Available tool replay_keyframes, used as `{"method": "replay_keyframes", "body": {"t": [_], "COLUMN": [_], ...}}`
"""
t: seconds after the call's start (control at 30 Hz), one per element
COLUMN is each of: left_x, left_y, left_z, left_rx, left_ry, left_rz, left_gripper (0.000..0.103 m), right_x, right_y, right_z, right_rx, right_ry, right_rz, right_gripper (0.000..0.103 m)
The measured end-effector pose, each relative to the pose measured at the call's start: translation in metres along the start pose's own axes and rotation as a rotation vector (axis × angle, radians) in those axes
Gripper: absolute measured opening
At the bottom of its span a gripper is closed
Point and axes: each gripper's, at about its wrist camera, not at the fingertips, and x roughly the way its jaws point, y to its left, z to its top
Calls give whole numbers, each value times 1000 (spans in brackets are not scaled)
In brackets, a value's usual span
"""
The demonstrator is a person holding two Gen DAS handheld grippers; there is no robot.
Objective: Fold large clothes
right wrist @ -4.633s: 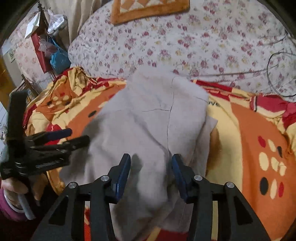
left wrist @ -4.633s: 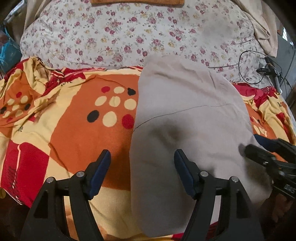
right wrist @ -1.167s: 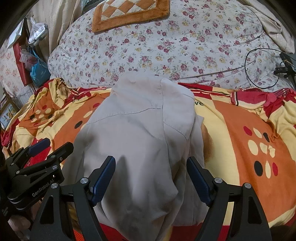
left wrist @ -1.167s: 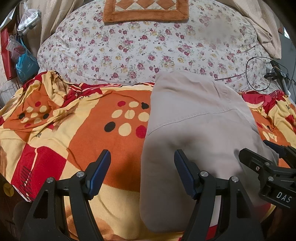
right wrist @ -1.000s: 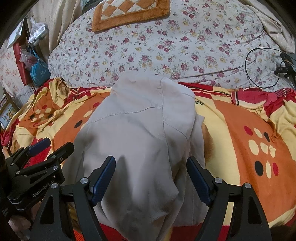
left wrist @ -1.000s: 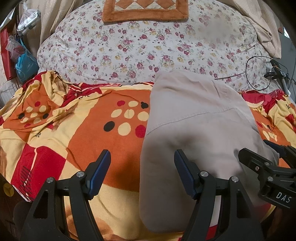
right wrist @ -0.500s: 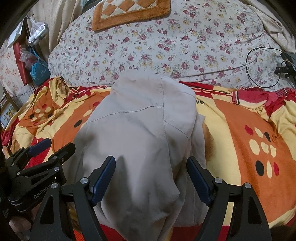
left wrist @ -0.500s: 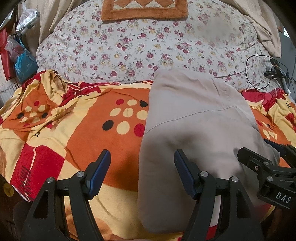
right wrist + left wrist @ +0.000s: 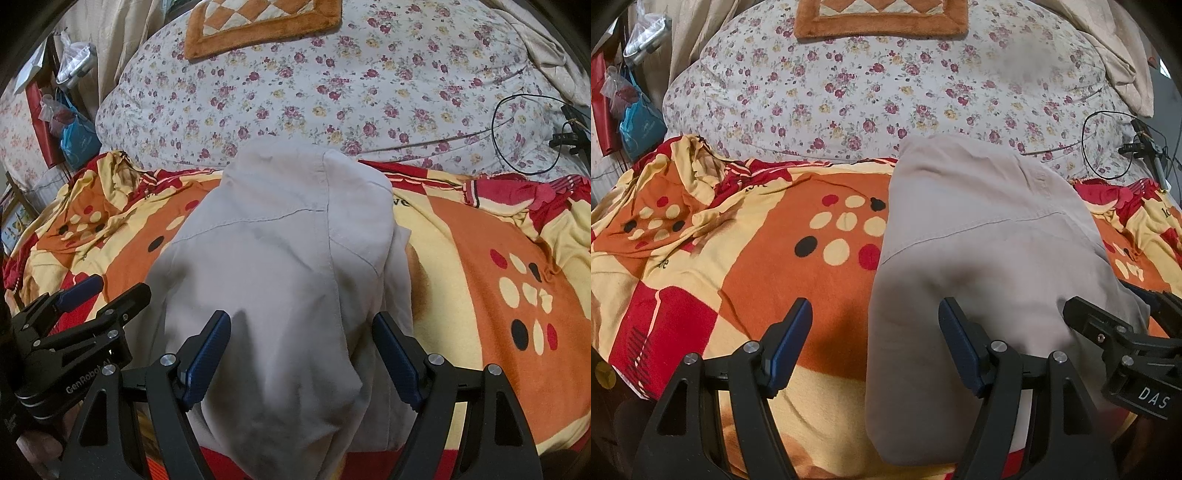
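A folded beige-grey garment (image 9: 990, 254) lies flat on the orange, red and yellow blanket (image 9: 768, 266). It also shows in the right wrist view (image 9: 284, 280), lying lengthwise away from me. My left gripper (image 9: 875, 332) is open and empty above the garment's near left edge. My right gripper (image 9: 301, 339) is open and empty above the garment's near end. Each gripper shows at the edge of the other's view, the right gripper (image 9: 1123, 339) and the left gripper (image 9: 92, 299).
A floral quilt (image 9: 886, 85) is heaped behind the blanket, with an orange checked mat (image 9: 882, 18) on top. A black cable loop (image 9: 1108, 144) and a small stand lie at the far right. Bags (image 9: 639, 122) hang at the far left.
Since 4.6 s ago the right gripper has opened wide and both grippers have drawn back from the garment. In the last second almost nothing has moved.
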Motion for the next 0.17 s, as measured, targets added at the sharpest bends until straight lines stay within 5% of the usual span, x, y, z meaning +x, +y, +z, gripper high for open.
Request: {"method": "replay_keyframes", "body": {"t": [0.17], "left_x": [2], "left_y": [3], "left_z": [2], "left_rx": [-2], "left_ry": [6], "left_rz": [-21], "left_gripper": [70], "right_x": [1], "right_y": [-1], "right_z": [-1], "right_rx": [-6], "right_ry": [1], "right_rz": [9], "right_gripper": [81]}}
